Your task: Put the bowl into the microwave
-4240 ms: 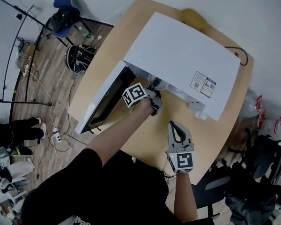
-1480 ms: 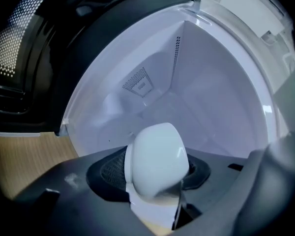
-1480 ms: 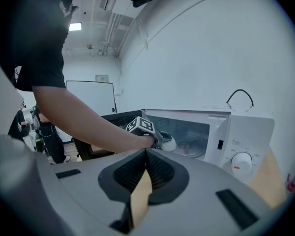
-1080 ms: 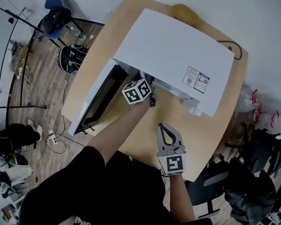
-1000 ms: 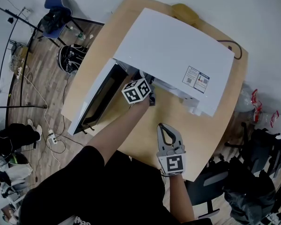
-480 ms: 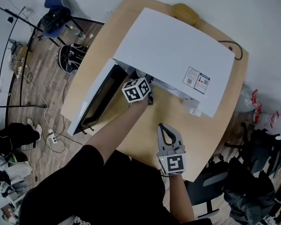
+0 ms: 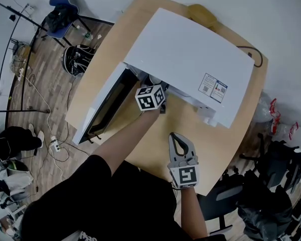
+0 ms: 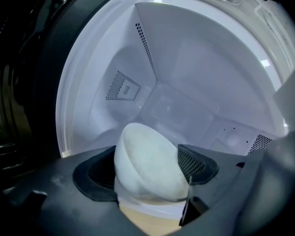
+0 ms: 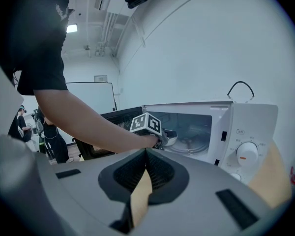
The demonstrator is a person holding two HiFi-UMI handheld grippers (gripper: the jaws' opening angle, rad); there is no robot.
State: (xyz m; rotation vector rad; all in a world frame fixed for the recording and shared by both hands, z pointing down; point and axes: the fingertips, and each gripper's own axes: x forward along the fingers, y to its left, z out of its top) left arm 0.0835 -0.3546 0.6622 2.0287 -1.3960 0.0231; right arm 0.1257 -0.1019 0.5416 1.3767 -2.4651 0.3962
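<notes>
Round and pale, the wooden bench [image 7: 218, 149] carries a white microwave [image 7: 190, 59] over its far half, and the microwave's dark-glazed door [image 7: 108, 104] hangs wide open off its front. Reaching into the microwave's mouth, the left claw [image 8: 145, 173] stands spread nearly as far as it goes. Its jaws have just been opening, with the white bowl [image 8: 146, 156] between them. I judge the pads have let go, though a light touch on one side cannot be ruled out. Well back from the microwave, over the bench's near edge, the right claw [image 9: 145, 167] is pressed together and empty.

So the step in hand looks like the release: the bowl sits just inside the microwave's front sill, well short of the cavity's back wall [image 8: 211, 77]. Next, the left claw should back straight out of the microwave, jaws wide so neither pad drags the rim.

A round bowl has no long axis to speak of. In the right gripper view its mouth faces roughly upward; in the left gripper view it seems to lean and not sit quite level
</notes>
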